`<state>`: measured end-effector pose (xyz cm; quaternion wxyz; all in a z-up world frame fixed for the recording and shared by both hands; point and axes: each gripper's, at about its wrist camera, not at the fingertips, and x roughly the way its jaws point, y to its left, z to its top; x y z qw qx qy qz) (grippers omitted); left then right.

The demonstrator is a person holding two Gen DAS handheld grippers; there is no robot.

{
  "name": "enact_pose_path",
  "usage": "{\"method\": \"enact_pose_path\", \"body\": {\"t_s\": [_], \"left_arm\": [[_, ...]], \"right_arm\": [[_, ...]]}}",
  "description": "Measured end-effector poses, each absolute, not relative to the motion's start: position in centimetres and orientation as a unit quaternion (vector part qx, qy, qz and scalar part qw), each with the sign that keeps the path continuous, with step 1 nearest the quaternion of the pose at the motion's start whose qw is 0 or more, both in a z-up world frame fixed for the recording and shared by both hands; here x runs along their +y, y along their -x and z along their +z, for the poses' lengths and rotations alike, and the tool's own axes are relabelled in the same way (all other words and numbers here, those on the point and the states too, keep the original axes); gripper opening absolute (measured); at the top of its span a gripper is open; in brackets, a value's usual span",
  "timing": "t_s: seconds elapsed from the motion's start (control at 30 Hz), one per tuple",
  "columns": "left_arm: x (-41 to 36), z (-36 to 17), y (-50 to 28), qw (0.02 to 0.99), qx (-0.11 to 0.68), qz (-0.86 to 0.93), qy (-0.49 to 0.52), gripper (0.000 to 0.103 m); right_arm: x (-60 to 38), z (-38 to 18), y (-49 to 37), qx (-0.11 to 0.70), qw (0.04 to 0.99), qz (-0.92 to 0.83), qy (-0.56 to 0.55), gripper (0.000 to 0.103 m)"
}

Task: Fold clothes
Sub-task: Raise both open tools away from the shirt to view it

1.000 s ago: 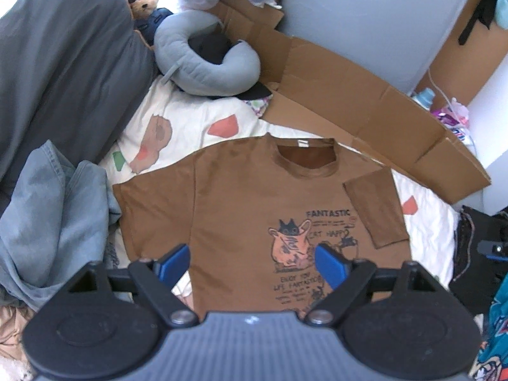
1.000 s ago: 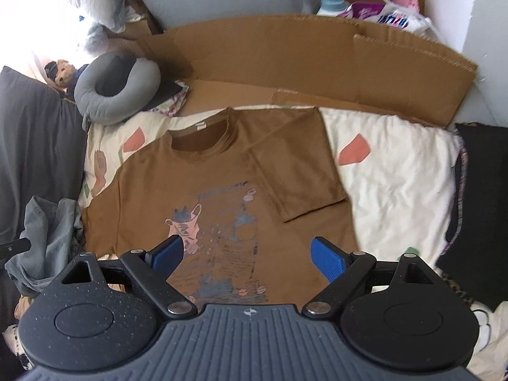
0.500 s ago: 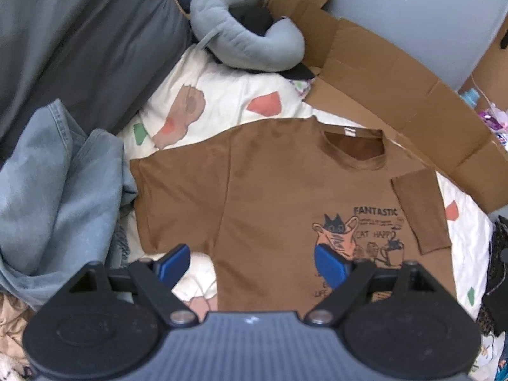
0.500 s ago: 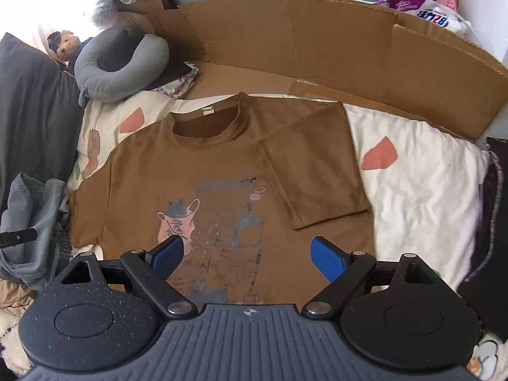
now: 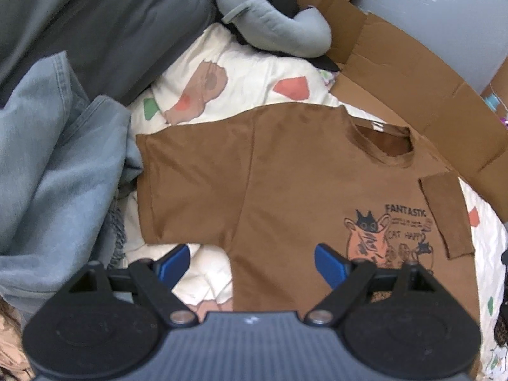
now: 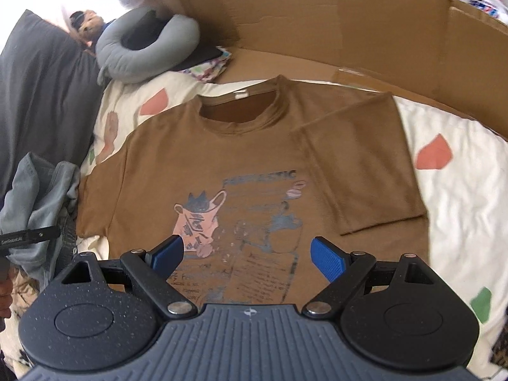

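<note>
Brown short-sleeved cotton T-shirt [image 6: 254, 158] lies flat, print side up, on a cream bedsheet with coloured patches [image 6: 460, 206]. Its front carries a cat graphic under the word "FANTASTIC". One sleeve is folded inward over the chest; the other lies spread toward a crumpled light-blue denim garment [image 5: 47, 174].

Left gripper [image 5: 252, 265]: blue ribbed pads set wide, nothing between them, above the sleeve and side seam. Right gripper [image 6: 247, 255]: likewise wide and empty, over the printed lower front.

A grey U-shaped neck pillow [image 6: 143, 50], soft, rests beside flattened brown corrugated cardboard [image 6: 317, 31].
</note>
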<state>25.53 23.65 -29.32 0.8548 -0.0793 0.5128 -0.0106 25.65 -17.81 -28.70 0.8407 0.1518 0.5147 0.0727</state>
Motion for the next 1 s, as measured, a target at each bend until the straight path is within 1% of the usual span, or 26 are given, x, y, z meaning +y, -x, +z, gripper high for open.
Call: {"method": "enact_pose_path", "body": {"t_s": [0.43,0.5,0.53,0.8,1.0], "left_arm": [[26.4,-33.8,-25.0,0.865,0.49,0.02,0.109,0.087],[26.8,-34.3,-24.9,0.865,0.487,0.026,0.119,0.084],[26.9,-34.4,-24.9,0.866,0.485,0.027,0.122,0.08],[27.5,-35.3,-25.0,0.876,0.462,0.044,0.131,0.077],[28.5,-37.3,-24.7,0.878,0.448,0.064,0.156,0.075]], "right_arm": [[-14.5,-33.1,-26.2,0.503,0.85,0.11,-0.108,0.091],[-13.8,-33.9,-26.2,0.505,0.849,0.118,-0.1,0.09],[-13.5,-34.3,-26.2,0.506,0.848,0.121,-0.097,0.09],[-10.9,-36.0,-26.0,0.504,0.842,0.168,-0.092,0.09],[-10.6,-36.7,-25.3,0.506,0.84,0.182,-0.073,0.09]]}}
